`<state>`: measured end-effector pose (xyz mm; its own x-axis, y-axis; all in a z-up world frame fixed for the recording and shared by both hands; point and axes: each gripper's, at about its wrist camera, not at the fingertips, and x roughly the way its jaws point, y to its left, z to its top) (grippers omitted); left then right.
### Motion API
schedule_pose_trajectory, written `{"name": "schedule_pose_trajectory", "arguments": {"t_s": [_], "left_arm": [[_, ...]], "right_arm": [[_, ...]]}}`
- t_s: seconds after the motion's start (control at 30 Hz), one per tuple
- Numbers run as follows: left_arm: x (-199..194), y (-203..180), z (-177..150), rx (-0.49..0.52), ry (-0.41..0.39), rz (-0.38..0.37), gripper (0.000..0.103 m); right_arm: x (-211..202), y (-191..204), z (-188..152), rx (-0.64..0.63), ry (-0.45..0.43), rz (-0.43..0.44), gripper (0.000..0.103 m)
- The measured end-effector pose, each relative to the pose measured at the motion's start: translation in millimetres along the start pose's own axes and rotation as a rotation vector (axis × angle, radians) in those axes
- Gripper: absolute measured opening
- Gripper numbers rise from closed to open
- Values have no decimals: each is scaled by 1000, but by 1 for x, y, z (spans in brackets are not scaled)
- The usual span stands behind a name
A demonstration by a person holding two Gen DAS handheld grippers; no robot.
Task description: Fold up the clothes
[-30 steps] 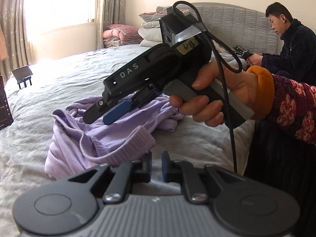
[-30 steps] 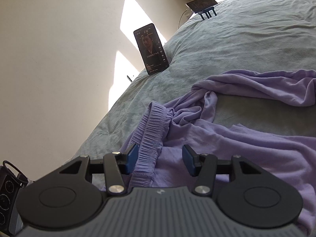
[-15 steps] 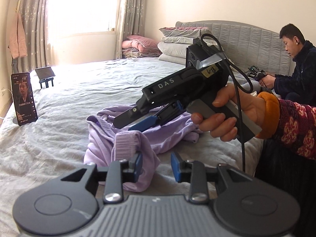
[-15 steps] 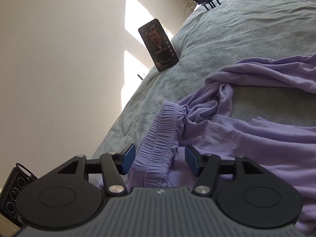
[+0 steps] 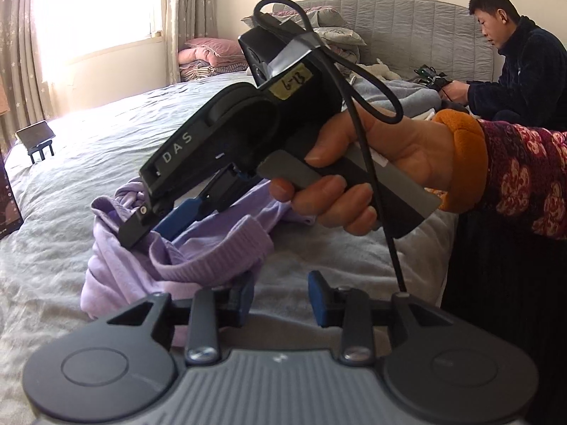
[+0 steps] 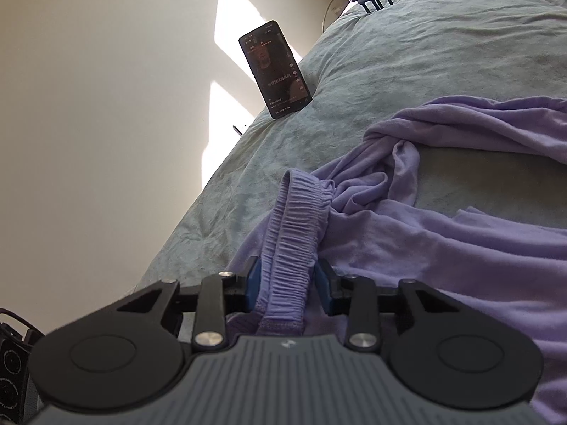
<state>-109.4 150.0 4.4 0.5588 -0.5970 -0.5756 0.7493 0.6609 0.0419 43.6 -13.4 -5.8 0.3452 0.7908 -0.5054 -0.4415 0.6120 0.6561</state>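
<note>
A crumpled lilac garment (image 5: 198, 248) lies on the grey bedsheet (image 5: 106, 134); it also fills the right wrist view (image 6: 443, 241). Its ribbed elastic band (image 6: 294, 233) runs between the pads of my right gripper (image 6: 287, 285), whose jaws stand close on both sides of the band. In the left wrist view the right gripper (image 5: 149, 226) points down into the cloth, held by a hand (image 5: 358, 173). My left gripper (image 5: 280, 299) is open, its left pad beside a ribbed cuff (image 5: 219, 251), nothing between the pads.
A phone (image 6: 274, 69) stands propped on the bed by the wall. A small stand (image 5: 35, 140) sits farther up the bed. A man (image 5: 514, 63) sits at the headboard with pillows (image 5: 209, 56). The bed edge is at right.
The right gripper's jaws have narrowed around the elastic band. The left gripper's jaws have opened wider and it has come nearer the garment.
</note>
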Motion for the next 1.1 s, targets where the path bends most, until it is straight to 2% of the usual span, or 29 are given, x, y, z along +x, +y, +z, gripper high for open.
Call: {"name": "schedule_pose_trajectory", "arguments": {"t_s": [0.1, 0.23, 0.43, 0.5, 0.63, 0.73, 0.77, 0.8, 0.83, 0.87, 1.1], "left_arm": [[-9, -1, 1, 4, -18, 39, 40], [-15, -7, 3, 32, -22, 89, 48], [-10, -12, 4, 49, -3, 125, 50], [-7, -12, 1, 63, 10, 146, 50], [3, -21, -3, 133, 28, 192, 50], [4, -22, -1, 143, 20, 213, 50], [5, -22, 0, 139, 13, 217, 50], [5, -22, 2, 134, 7, 221, 50], [4, -21, 2, 126, 1, 222, 50], [4, -19, 3, 120, -3, 222, 51], [7, -18, -2, 127, 20, 236, 51]], "right_arm": [[-6, -2, 2, 10, -15, 3, 14], [-18, -9, 4, 53, -44, -10, 9], [-26, -18, 5, 115, -27, 7, 9], [-28, -21, 5, 135, -21, 13, 15], [-33, -28, 5, 176, -9, 25, 17], [-38, -27, 5, 173, 6, 48, 18], [-40, -26, 6, 170, 13, 56, 21], [-41, -24, 5, 160, 24, 59, 35], [-43, -22, 5, 150, 36, 61, 56], [-45, -20, 3, 125, 53, 66, 62], [-47, -8, -13, -9, 172, 78, 62]]}}
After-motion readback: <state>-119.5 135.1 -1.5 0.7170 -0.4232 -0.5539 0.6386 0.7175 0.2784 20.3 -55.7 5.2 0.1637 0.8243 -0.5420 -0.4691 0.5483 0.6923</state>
